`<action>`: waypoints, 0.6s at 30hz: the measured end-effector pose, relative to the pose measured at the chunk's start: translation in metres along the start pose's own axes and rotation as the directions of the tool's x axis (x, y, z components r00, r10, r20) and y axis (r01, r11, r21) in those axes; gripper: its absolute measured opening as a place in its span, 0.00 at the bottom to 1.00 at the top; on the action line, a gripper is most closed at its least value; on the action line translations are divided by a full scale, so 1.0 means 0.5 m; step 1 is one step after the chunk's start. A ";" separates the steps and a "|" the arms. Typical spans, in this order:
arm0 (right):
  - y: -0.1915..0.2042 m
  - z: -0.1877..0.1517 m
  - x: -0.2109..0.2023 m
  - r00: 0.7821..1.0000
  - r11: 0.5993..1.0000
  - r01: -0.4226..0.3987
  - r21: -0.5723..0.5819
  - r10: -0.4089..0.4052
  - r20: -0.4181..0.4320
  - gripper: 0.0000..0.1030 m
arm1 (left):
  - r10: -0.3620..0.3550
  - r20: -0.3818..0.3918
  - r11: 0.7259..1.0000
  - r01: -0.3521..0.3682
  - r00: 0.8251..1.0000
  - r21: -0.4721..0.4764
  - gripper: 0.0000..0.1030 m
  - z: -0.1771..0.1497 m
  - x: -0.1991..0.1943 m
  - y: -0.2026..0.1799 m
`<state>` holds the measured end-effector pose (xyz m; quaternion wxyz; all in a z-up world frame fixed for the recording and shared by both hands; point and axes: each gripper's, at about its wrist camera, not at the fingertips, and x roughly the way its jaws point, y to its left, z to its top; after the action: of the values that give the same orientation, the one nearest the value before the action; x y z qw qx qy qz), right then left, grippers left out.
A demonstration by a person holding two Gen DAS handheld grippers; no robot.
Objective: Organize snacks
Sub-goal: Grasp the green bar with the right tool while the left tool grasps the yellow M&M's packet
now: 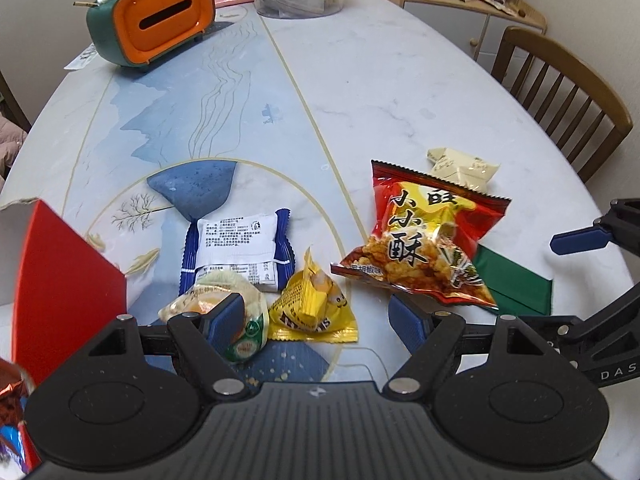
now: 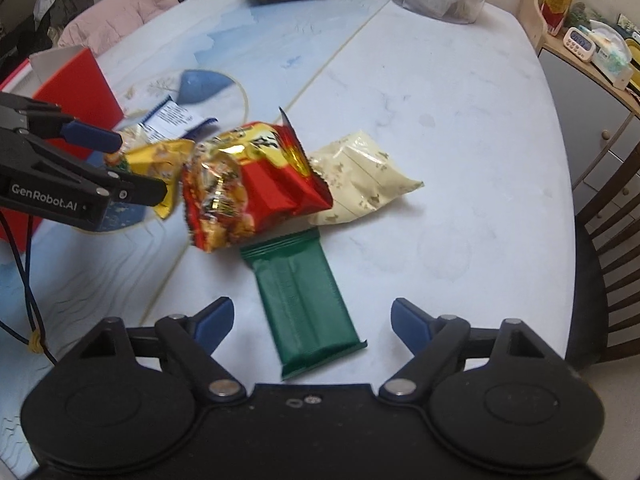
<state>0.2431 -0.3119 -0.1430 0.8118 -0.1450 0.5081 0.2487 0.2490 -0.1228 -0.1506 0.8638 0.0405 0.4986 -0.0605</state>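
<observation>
Snacks lie scattered across a marble-patterned table (image 1: 400,80) as two hand-held grippers work the pile. The left gripper (image 1: 320,312), fingers spread wide and holding nothing, hangs over a small yellow packet (image 1: 310,312), with a pale round snack (image 1: 218,300) against its left finger and a blue-and-white wrapper (image 1: 236,248) just beyond; a red box (image 1: 60,280) stands open to its left, the likely destination. The right gripper (image 2: 312,320), equally wide and empty, straddles the near end of a green bar (image 2: 304,300), whose far end tucks under a red crisp bag (image 2: 256,184) beside a cream packet (image 2: 360,176). A clean pick probably means closing across the green bar's narrow width and drawing it back, so the red bag above is not dragged along.
</observation>
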 end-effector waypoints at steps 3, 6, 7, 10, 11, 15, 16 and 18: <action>-0.001 0.004 0.015 1.000 1.000 -0.004 -0.016 0.004 -0.008 0.79 | 0.009 0.006 1.000 -0.010 1.000 0.022 0.76 0.002 0.009 -0.007; 0.005 0.006 0.021 1.000 0.999 -0.010 -0.045 0.010 -0.005 0.71 | 0.017 0.010 0.999 -0.017 1.000 0.043 0.75 0.003 0.016 -0.014; 0.007 0.005 0.023 1.000 0.998 -0.011 -0.057 0.011 -0.004 0.70 | 0.020 0.011 0.998 -0.021 1.000 0.054 0.70 0.003 0.019 -0.017; 0.016 0.007 0.029 1.000 0.997 -0.006 -0.082 0.006 -0.004 0.65 | 0.028 0.006 0.996 -0.029 1.000 0.081 0.63 0.001 0.025 -0.026; 0.018 0.007 0.031 1.000 0.996 -0.004 -0.087 0.003 -0.004 0.62 | 0.029 0.004 0.996 -0.029 1.000 0.085 0.61 0.000 0.027 -0.027; 0.020 0.007 0.035 1.000 0.996 -0.004 -0.085 0.004 0.002 0.57 | 0.036 0.000 0.996 -0.035 0.999 0.087 0.47 -0.001 0.031 -0.027; 0.020 0.007 0.034 1.000 0.996 -0.005 -0.085 0.005 0.005 0.53 | 0.035 -0.001 0.996 -0.035 0.999 0.082 0.44 -0.001 0.031 -0.026; 0.021 0.006 0.033 1.000 0.996 -0.007 -0.089 0.008 0.010 0.49 | 0.036 0.006 0.997 -0.036 0.999 0.068 0.41 -0.002 0.027 -0.023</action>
<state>0.2457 -0.2975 -0.1561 0.8060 -0.1778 0.4931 0.2749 0.2532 -0.1348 -0.1630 0.8641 0.0785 0.4934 -0.0620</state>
